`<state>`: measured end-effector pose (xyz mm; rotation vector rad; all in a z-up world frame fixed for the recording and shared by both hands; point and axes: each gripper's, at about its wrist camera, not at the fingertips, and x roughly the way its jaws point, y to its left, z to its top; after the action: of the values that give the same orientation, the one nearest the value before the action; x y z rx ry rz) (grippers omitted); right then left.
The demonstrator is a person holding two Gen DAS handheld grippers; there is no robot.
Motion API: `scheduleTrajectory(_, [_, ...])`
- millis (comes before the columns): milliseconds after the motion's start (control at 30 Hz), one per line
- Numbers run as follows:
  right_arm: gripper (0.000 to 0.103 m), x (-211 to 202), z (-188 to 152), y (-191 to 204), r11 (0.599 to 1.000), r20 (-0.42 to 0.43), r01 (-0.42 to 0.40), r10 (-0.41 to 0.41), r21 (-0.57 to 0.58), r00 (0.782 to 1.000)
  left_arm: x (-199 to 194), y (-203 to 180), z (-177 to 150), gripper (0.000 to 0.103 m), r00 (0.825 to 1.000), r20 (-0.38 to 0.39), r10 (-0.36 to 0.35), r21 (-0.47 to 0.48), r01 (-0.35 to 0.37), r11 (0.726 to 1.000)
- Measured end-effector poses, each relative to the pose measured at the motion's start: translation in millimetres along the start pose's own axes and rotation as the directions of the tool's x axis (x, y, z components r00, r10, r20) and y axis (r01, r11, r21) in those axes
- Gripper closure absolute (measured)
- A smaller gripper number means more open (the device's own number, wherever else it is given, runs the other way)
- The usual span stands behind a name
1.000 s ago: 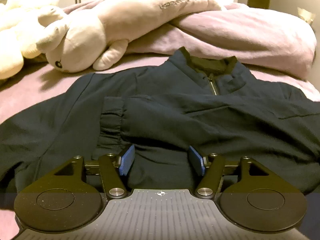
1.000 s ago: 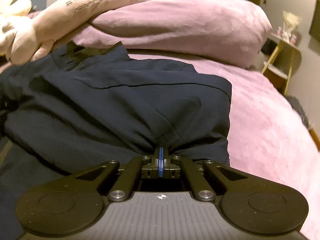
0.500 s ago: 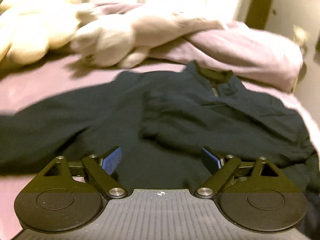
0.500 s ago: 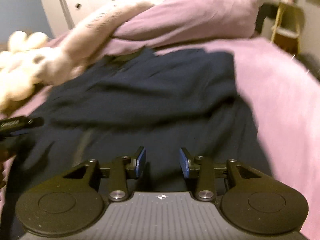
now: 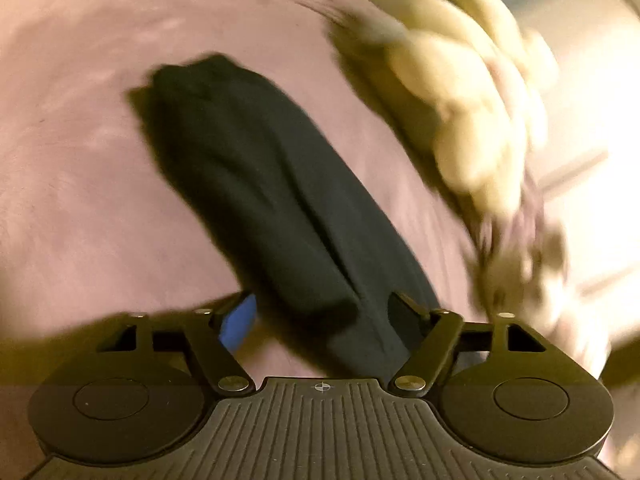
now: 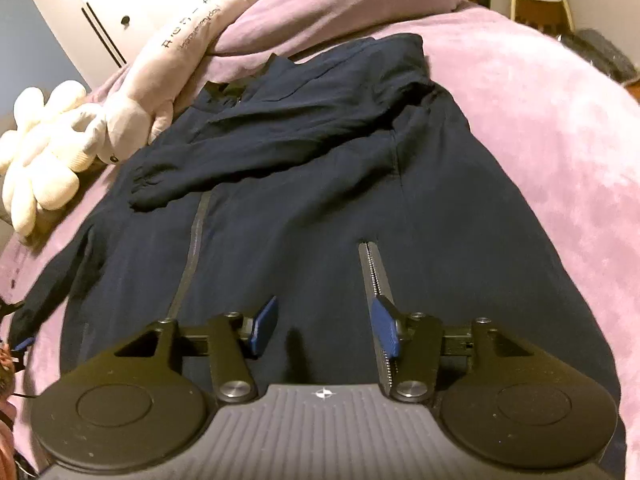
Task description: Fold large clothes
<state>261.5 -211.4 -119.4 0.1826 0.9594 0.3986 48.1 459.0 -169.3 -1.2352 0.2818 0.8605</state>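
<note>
Jacket sleeve (image 5: pixel 256 184) was laid straight ahead between the closing, not yet gripping jaws of the left hand-held gripper (image 5: pixel 324 312); the right hand-held gripper (image 6: pixel 324 328), opening and empty, was held over the hem.

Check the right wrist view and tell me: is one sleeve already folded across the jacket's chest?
Yes: one sleeve lies across the chest of the jacket, its cuff near the front zipper.

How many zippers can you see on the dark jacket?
2: a long grey zipper left of the jacket's middle, and a shorter toothed one right of it. The collar may hide another.
</note>
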Motion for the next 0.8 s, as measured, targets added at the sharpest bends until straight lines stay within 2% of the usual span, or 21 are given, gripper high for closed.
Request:
scheduleTrajectory(67, [0.051, 2.8, 0.5, 4.7, 1.0, -0.012, 0.011, -0.011, -0.007, 1.0, 5.4, 21.2, 15.2, 0.043, 0.998, 0.02, -0.055, -0.138, 0.057, 0.989])
scheduleTrajectory(167, [0.051, 4.0, 1.0, 12.6, 0.999, -0.017, 0.029, -0.029, -0.018, 0.999, 14.9, 39.1, 30.1, 0.058, 0.994, 0.043, -0.102, -0.277, 0.11, 0.955])
scheduleTrajectory(267, [0.05, 2.1, 0.5, 18.6, 0.999, -0.005, 0.042, -0.042, -0.036, 0.999, 23.1, 54.6, 37.6, 0.079, 0.985, 0.055, -0.161, -0.391, 0.169, 0.905])
scheduleTrajectory(367, [0.05, 1.6, 0.0, 17.5, 0.997, -0.002, 0.061, -0.061, -0.037, 0.998, 24.5, 65.3, 36.3, 0.085, 0.98, 0.058, -0.19, -0.448, 0.195, 0.872])
scheduleTrajectory(467, [0.05, 0.9, 1.5, 13.6, 0.997, -0.006, 0.07, -0.07, -0.024, 0.998, 18.7, 66.4, 32.0, 0.09, 0.977, 0.066, -0.204, -0.422, 0.212, 0.881])
scheduleTrajectory(600, [0.05, -7.1, 3.8, 12.7, 0.998, 0.019, 0.061, -0.061, -0.023, 0.998, 13.0, 52.8, 37.7, 0.091, 0.976, 0.074, -0.207, -0.399, 0.219, 0.891])
scheduleTrajectory(667, [0.05, -11.6, 5.1, 10.0, 0.999, 0.025, 0.041, -0.04, -0.002, 0.999, 2.7, 37.4, 40.2, 0.092, 0.972, 0.088, -0.218, -0.327, 0.235, 0.915])
scheduleTrajectory(733, [0.05, -15.4, 5.3, 5.7, 1.0, 0.032, 0.012, -0.013, 0.026, 0.999, -7.9, 3.4, 43.8, 0.092, 0.967, 0.089, -0.24, -0.193, 0.253, 0.948])
scheduleTrajectory(800, [0.05, -17.6, 4.9, 1.5, 0.999, 0.039, -0.001, -0.001, 0.044, 0.999, -20.9, -34.0, 38.2, 0.092, 0.96, 0.068, -0.271, -0.053, 0.275, 0.96])
